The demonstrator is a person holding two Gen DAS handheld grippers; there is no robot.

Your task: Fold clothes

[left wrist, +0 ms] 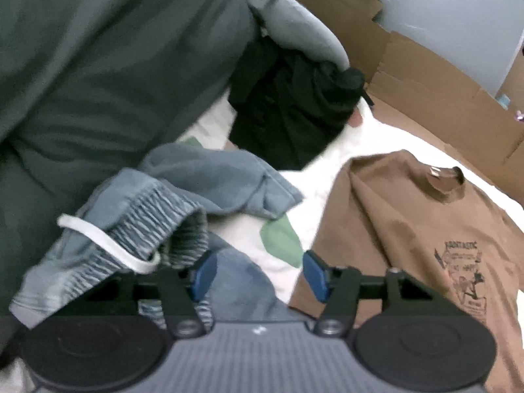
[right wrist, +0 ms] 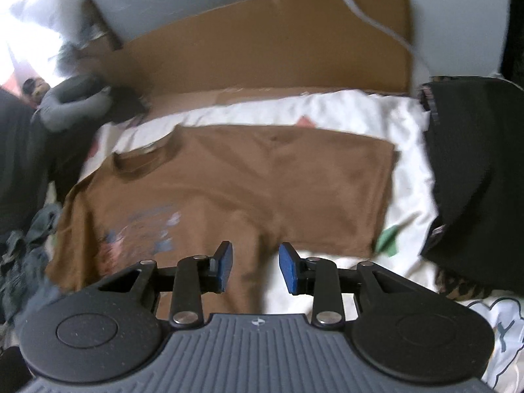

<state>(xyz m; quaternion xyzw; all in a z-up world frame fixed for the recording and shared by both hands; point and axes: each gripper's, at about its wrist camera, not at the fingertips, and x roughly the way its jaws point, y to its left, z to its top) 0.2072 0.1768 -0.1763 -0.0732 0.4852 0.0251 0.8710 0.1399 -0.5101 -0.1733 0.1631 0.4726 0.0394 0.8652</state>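
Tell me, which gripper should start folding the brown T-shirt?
Probably the right gripper. Its open jaws hang right over the brown T-shirt, which lies flat on the white sheet. The left gripper, also open, sits over blue-grey shorts, with the shirt off to its side.

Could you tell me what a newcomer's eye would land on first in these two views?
Probably the brown T-shirt, spread flat on the white bedsheet below the open right gripper. Next, the blue-grey sweatpants with a white drawstring, bunched beside the open left gripper, with cardboard propped behind.
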